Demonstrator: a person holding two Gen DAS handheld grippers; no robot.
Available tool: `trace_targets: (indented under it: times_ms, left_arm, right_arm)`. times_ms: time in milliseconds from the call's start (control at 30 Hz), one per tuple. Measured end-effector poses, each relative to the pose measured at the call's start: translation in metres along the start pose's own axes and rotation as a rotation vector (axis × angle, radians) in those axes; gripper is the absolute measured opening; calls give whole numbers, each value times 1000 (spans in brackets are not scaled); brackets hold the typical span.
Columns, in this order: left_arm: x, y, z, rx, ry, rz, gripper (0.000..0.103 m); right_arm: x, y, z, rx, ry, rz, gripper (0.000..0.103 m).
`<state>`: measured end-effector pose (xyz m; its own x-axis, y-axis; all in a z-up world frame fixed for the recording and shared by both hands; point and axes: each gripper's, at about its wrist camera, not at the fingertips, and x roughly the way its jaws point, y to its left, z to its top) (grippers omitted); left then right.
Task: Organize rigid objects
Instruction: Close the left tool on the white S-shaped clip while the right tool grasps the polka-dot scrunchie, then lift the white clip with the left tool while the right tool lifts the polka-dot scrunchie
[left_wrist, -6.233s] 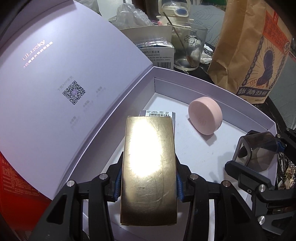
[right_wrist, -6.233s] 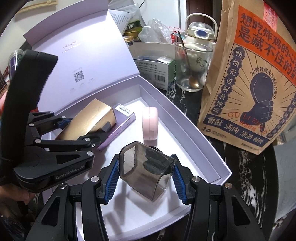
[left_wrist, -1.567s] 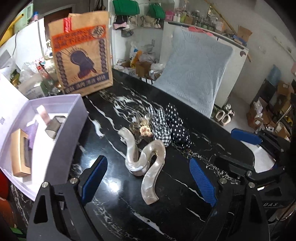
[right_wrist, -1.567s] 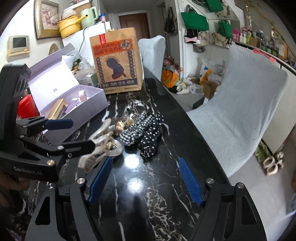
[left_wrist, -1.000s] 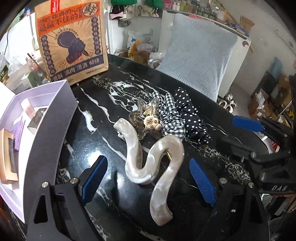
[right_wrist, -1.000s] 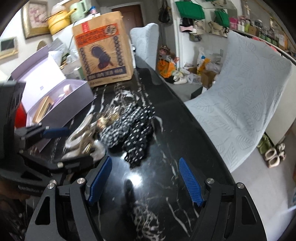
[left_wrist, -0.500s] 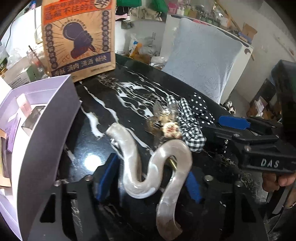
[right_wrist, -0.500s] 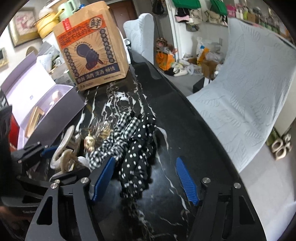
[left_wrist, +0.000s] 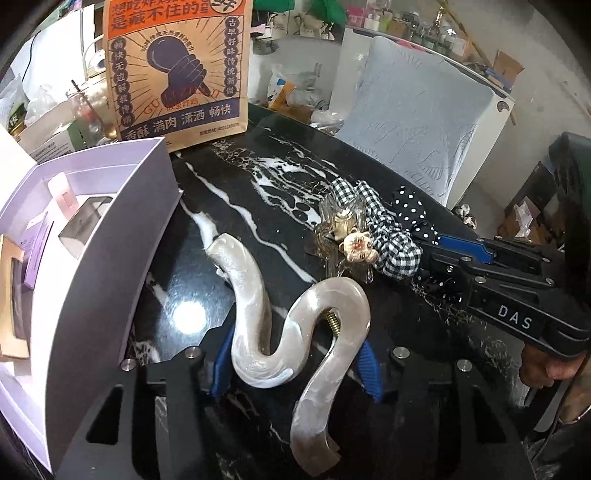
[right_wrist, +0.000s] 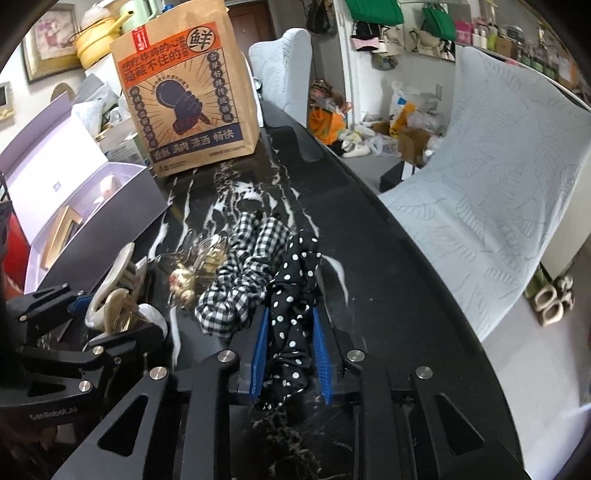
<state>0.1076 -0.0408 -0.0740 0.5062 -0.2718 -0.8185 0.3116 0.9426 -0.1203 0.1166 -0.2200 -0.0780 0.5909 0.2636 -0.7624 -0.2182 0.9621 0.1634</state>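
Observation:
A pearly white S-shaped hair claw lies on the black marble table. My left gripper is closing on it, blue pads pressing its two sides; the claw and left gripper also show in the right wrist view. My right gripper is closing too, its pads squeezing the black polka-dot scrunchie. A checked scrunchie and a clear clip with a small doll charm lie between the two grippers.
The open lilac box stands at the left with a pink case, a smoky cube and a gold box inside. A brown paper bag stands behind it. A chair with a pale blue cover lines the table's right edge.
Both grippers have come closer to the table and their jaws have narrowed. The left now clamps the pearly hair claw and the right clamps the polka-dot scrunchie.

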Motion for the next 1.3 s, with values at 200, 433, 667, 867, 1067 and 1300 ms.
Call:
trace_targets:
  times_ms: [200, 433, 667, 867, 1067, 1300]
  left_arm:
    - [-6, -3, -8, -8, 20, 10, 55]
    - [-19, -8, -27, -21, 32, 13, 55]
    - [-29, -16, -43, -16, 41, 23, 55]
    - [-36, -19, -55, -13, 52, 11, 55]
    - [-42, -22, -64, 4, 55, 4, 55]
    - [-43, -24, -67, 23, 32, 3, 56]
  right_arm:
    - [-9, 0, -11, 17, 0, 24, 19]
    - [-24, 2, -31, 20, 12, 43, 19]
    - [-38, 15, -50, -37, 23, 52, 19]
    - [-48, 25, -63, -76, 40, 58, 19]
    - [-58, 33, -76, -104, 59, 65, 19]
    - [-61, 40, -83, -131, 41, 54, 46]
